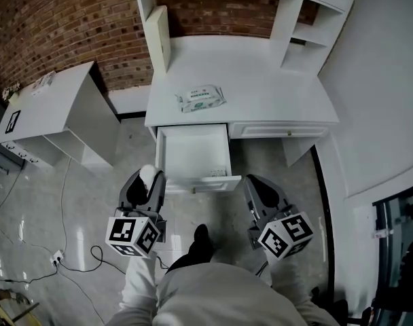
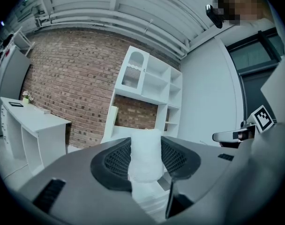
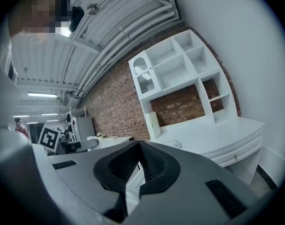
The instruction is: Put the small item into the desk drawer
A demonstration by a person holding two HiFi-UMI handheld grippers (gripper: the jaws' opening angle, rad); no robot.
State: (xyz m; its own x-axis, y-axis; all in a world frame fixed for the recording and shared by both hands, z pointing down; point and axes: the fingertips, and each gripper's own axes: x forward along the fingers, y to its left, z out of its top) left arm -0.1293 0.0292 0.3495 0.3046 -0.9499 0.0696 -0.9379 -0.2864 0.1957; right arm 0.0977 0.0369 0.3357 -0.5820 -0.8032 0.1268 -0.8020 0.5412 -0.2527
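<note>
white wooden desk with shelf hutch (image 1: pixel 261 94): stands against the brick wall. its white pull-out drawer (image 1: pixel 193 151): open, inside bare. left gripper (image 1: pixel 148 179): jaws clamped on the small white crinkly soft item (image 2: pixel 146 156), short of the drawer front. right gripper (image 3: pixel 138 165): jaws together, empty. judged outstanding: carry the item over the drawer and release.

Both the left gripper (image 1: pixel 147 182) and the right gripper (image 1: pixel 261 194) are formed as smooth grey shells. Black pads (image 2: pixel 118 161) with a fine mesh texture are set inside the jaws. A cube (image 1: pixel 134 233) printed with black-and-white square markers is mounted at the rear of each. A pale top (image 1: pixel 213 294) with long light sleeves (image 1: pixel 140 277) is worn, and a dark shoe (image 1: pixel 201 239).
</note>
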